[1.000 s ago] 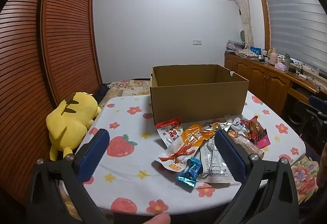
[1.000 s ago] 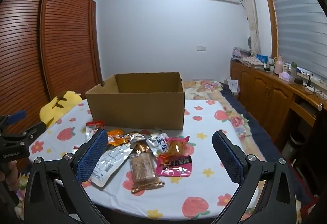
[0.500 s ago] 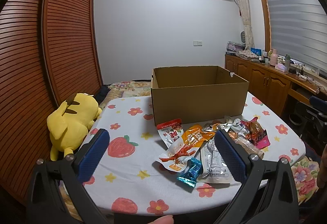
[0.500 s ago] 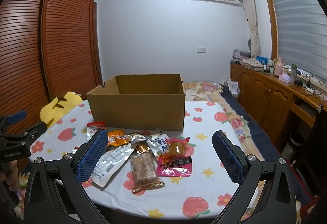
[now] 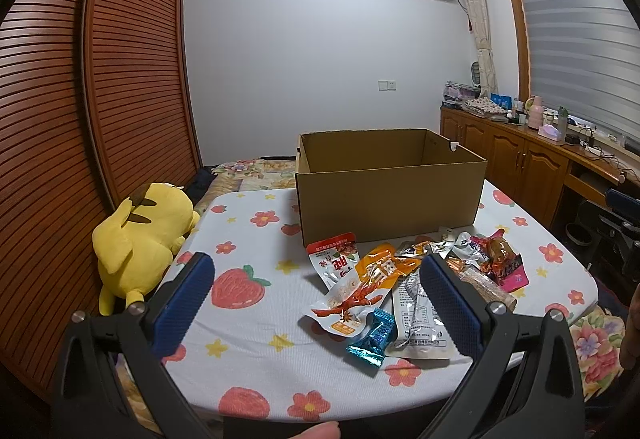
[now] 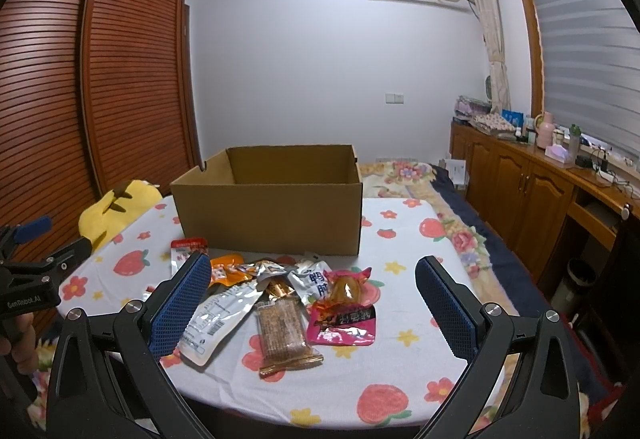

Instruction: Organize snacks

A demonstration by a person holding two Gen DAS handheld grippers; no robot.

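Two grippers, left (image 5: 316, 291) and right (image 6: 312, 291), fingers spread wide, gripping nothing, above near table (image 5: 248, 319) edge. Snacks (image 6: 280, 295) heaped just before open box (image 6: 272, 211), mid-table. Yellow plush (image 5: 140, 239) at left edge.

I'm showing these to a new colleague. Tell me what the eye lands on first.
An open cardboard box stands mid-table. In front of it lies a heap of bright snack packets, a pink one at its right end. A yellow plush toy slumps off the table's left edge, against the slatted wardrobe.
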